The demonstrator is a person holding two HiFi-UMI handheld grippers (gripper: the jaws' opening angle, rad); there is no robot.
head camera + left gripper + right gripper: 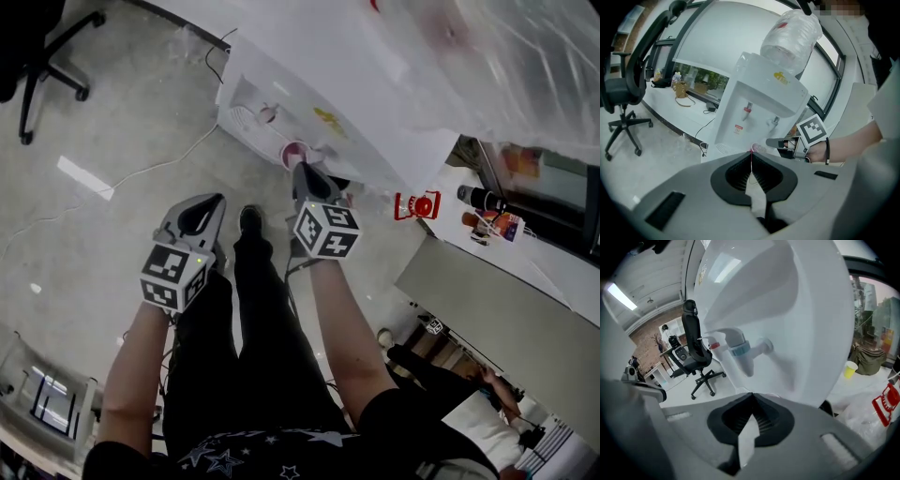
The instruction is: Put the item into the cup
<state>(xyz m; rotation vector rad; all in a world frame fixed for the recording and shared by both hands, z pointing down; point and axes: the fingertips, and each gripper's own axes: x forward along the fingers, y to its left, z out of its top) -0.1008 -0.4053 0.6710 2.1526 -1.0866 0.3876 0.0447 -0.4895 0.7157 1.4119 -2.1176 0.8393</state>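
Left gripper [215, 202]: jaws shut, with the item [751, 161], a thin strip red at its upper end, pinched between the tips; it is held low in front of the person, well apart from the cup [760, 149].
Right gripper [302, 171]: jaws drawn together, apparently on the rim of the pinkish cup, which is held up in front of the white water dispenser [754, 101], below its taps [743, 352].
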